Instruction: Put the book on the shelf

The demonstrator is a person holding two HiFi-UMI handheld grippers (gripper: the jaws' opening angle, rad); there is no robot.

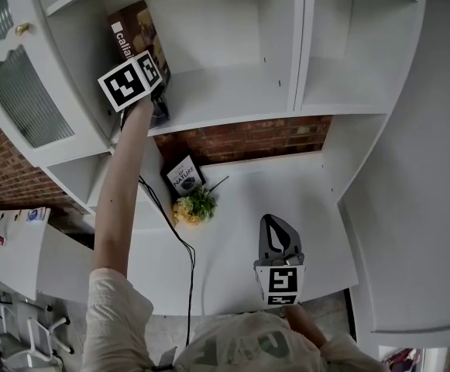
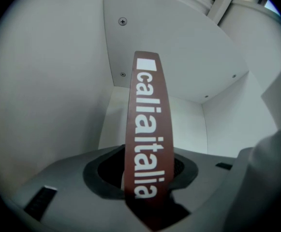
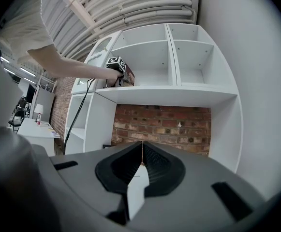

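A brown book (image 1: 132,25) with white lettering on its spine stands in the far left corner of the upper white shelf (image 1: 232,91), close to the shelf's side wall. My left gripper (image 1: 149,60) reaches up to it at arm's length and is shut on the book's lower end. In the left gripper view the book's spine (image 2: 147,129) rises upright between the dark pads (image 2: 186,170) of the left gripper (image 2: 147,178). My right gripper (image 1: 279,242) hangs low over the white counter (image 1: 286,192), shut and empty; in its own view the right gripper (image 3: 141,153) shows its jaws meeting in a line.
A second book (image 1: 184,175) leans against the brick wall on the counter, with a bunch of flowers (image 1: 195,206) beside it. A black cable (image 1: 174,231) trails down from the left arm. A glass cabinet door (image 1: 23,91) stands left of the shelf, an upright divider (image 1: 302,45) to its right.
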